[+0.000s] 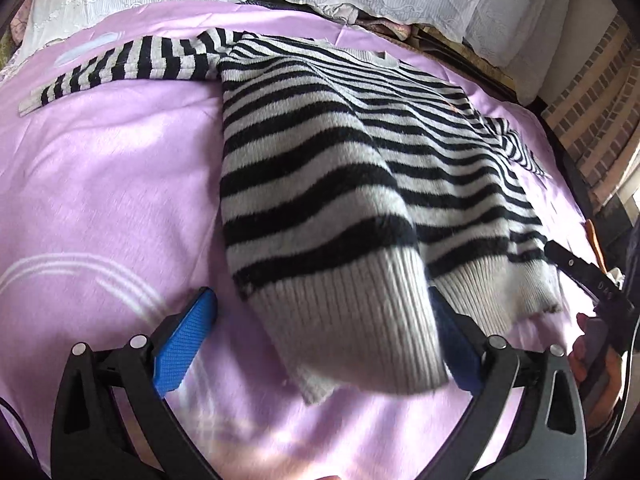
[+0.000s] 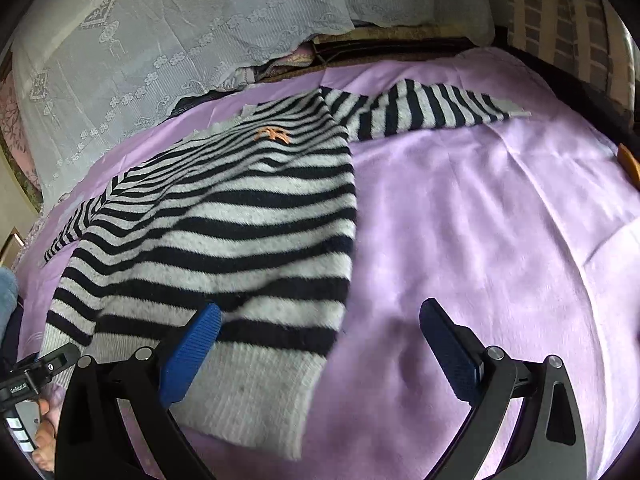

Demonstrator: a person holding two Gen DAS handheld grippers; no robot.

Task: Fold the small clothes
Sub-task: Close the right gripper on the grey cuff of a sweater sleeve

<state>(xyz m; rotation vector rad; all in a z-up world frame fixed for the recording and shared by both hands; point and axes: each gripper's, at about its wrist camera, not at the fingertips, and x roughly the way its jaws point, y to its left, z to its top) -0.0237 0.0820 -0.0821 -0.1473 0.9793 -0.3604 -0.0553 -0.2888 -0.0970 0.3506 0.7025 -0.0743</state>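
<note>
- Lilac fleece blanket [image 1: 100, 184] covered the bed where I worked, with a white lace cover [image 2: 168, 48] draped along the back and a brick wall [image 1: 596, 120] off to one side.
- On the blanket lay the striped sweater [image 1: 320, 152], black and pale grey, front side up, with a small orange emblem [image 2: 273, 134] on its chest.
- Both sleeves were stretched out to either side, one long sleeve [image 1: 120, 66] reaching away on my left and the other [image 2: 424, 110] on my right.
- My left gripper [image 1: 324, 340] stood spread wide at the ribbed hem [image 1: 352, 320]; the near corner of the hem bulged up between its blue pads, and it draped over the pad on one side, but nothing was pinched.
- My right gripper [image 2: 320, 340] was likewise spread apart over the opposite hem corner [image 2: 260, 392]; one pad sat above the ribbing and the other over bare blanket, gripping nothing.
- In the left wrist view the other tool showed at the far edge with part of a hand [image 1: 592, 352] on it.
- As I judged it, the folding had barely begun: the sweater was laid out roughly flat, though the hem was rumpled, and no fold had been made in it.
- Left to do, by my reckoning: bring the sleeves in over the body, then fold the hem up toward the collar.
</note>
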